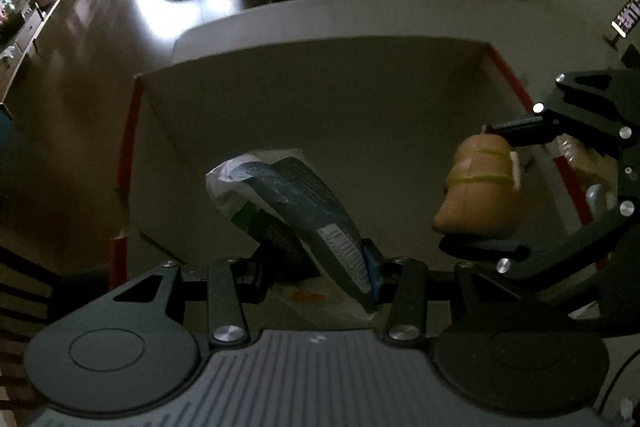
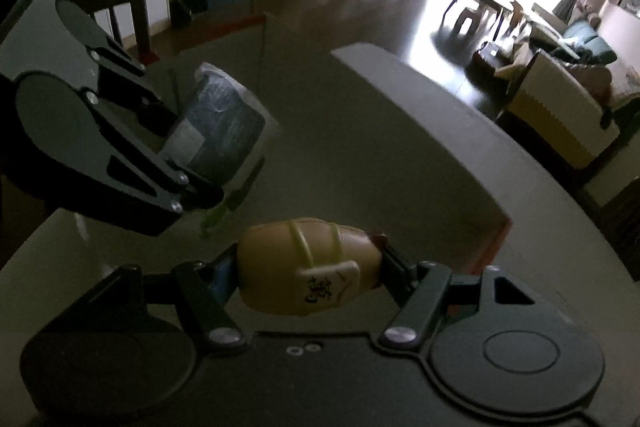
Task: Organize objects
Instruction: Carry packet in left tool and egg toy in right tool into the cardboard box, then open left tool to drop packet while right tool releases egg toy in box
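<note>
My left gripper (image 1: pixel 316 267) is shut on a dark snack packet (image 1: pixel 296 203) with a barcode, held over the inside of a cardboard box (image 1: pixel 320 99) with red-taped edges. In the right wrist view the same packet (image 2: pixel 224 131) sits in the left gripper (image 2: pixel 192 155) at the left. My right gripper (image 2: pixel 308 267) is shut on a tan barrel-shaped toy (image 2: pixel 304 263) with a white label. From the left wrist view that toy (image 1: pixel 476 191) hangs in the right gripper (image 1: pixel 496 187) above the box's right side.
The box sits on a grey table (image 1: pixel 340 15). A phone on a stand (image 1: pixel 624 19) is at the table's far right. A clear plastic bottle (image 1: pixel 588 171) lies just outside the box's right wall. A chair (image 2: pixel 116 11) stands beyond the box.
</note>
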`<state>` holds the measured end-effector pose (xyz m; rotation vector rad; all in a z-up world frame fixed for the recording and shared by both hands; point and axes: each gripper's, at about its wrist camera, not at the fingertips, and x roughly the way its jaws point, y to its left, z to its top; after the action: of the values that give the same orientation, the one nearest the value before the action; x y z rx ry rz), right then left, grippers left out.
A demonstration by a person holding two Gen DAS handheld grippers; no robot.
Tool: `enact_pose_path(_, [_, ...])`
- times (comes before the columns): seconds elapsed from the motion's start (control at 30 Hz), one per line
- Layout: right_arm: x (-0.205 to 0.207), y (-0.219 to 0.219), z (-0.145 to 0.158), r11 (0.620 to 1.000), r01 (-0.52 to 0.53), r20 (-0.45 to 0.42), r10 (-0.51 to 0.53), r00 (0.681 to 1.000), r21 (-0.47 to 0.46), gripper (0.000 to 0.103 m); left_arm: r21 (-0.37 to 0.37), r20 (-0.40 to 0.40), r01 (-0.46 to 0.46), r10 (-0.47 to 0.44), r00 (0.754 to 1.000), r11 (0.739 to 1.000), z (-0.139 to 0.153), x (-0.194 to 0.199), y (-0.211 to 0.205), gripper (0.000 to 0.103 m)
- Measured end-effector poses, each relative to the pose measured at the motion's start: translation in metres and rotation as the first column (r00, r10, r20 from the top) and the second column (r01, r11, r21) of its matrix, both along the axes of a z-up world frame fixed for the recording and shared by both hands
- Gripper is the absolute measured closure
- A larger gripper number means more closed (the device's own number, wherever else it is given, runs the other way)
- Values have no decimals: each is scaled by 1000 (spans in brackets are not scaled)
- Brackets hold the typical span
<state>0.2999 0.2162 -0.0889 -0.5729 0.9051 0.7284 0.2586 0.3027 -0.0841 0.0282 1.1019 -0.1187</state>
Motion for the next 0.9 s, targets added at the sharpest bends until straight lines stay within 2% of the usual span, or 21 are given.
enact_pose_path(0.17, [11, 11, -12, 999, -4, -79, 0, 997, -42, 32, 2, -41, -3, 3, 999, 1000, -14, 7, 4, 59])
enact_pose_path(0.43, [10, 22, -23, 995, -9, -120, -3, 993, -98, 32, 9, -105, -3, 4, 994, 1000, -28, 15, 5, 58])
enact_pose_path(0.73, [11, 24, -30, 994, -7, -142, -10, 990, -114, 30, 24, -128, 1, 2, 992, 1000, -28, 19, 7, 49])
enact_pose_path(0.8, [10, 23, -30, 994, -5, -140, -11, 990, -113, 30, 28, -140, 7, -3, 990, 1000, -28, 21, 5, 43])
enact_pose_path(0.9, [8, 21, -27, 994, -8, -132, -7, 991, -107, 26, 42, -145, 25, -19, 989, 999, -25, 19, 3, 41])
